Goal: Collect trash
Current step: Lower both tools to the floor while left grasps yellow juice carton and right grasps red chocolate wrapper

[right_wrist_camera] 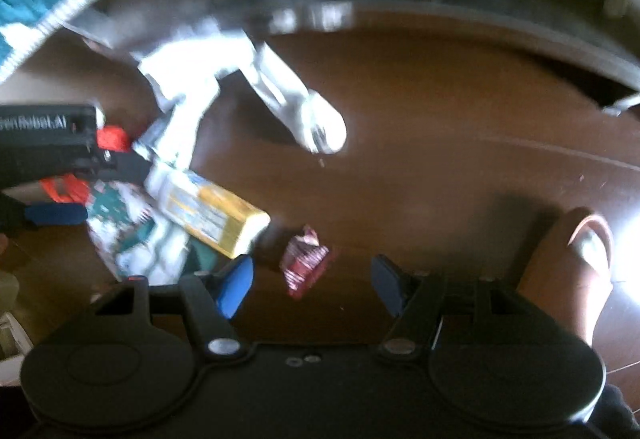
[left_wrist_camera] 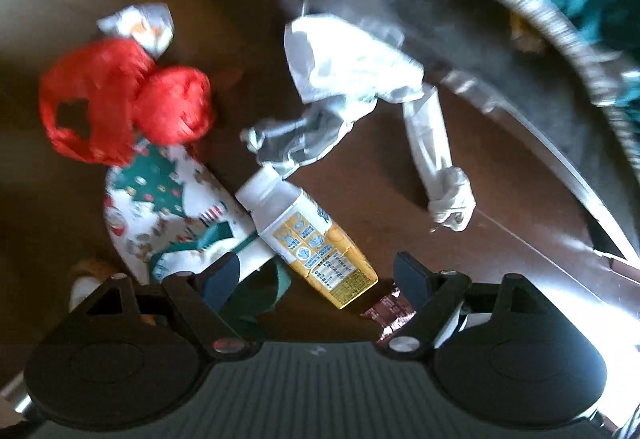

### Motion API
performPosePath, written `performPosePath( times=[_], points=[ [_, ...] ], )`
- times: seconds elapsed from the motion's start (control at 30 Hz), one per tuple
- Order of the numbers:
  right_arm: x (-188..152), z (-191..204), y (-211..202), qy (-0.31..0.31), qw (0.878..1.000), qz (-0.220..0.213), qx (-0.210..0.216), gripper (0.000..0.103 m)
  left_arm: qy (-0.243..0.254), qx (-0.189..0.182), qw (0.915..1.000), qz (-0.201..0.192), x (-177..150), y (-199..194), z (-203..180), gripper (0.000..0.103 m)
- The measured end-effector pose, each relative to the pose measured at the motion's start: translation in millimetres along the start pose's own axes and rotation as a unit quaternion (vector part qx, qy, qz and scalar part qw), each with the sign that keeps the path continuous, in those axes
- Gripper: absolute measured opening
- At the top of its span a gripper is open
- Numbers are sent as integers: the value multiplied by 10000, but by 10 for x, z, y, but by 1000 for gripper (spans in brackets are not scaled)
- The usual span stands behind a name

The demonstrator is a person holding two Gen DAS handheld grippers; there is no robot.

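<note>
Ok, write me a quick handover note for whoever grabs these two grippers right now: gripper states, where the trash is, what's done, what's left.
Left gripper: open, empty, pointing down over the yellow carton, which lies between its fingers, untouched.
Right gripper: open, empty, over the small red wrapper.
Trash is all on the brown floor: carton, printed paper wrapper beneath it, red plastic bag, white plastic bag with its knotted handle, crumpled wrapper, red wrapper.
Done: nothing picked up yet.
Left: grasp and bin every piece. No bin is clearly in view.
</note>
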State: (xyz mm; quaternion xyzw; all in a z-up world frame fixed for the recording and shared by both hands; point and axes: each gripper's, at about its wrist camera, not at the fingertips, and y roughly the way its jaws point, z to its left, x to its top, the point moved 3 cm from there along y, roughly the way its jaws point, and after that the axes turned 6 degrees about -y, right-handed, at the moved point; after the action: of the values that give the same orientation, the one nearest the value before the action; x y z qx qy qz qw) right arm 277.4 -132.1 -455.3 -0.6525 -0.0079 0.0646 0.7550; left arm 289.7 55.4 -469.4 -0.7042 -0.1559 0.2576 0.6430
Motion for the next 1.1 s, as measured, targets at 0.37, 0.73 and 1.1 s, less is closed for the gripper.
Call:
performPosePath(
  times=[0.37, 0.73, 1.1],
  points=[
    [48, -74, 653, 188, 9982, 439, 369, 65, -171, 78, 9989, 435, 17, 703, -24, 84],
    [76, -32, 1069, 147, 9953, 793, 544, 65, -60, 119, 9984, 556, 42, 1001, -128, 81],
    [115, 128, 1066, -41, 9965, 644, 524, 40, 46, 86, 9987, 495, 59, 988, -116, 65]
  ],
)
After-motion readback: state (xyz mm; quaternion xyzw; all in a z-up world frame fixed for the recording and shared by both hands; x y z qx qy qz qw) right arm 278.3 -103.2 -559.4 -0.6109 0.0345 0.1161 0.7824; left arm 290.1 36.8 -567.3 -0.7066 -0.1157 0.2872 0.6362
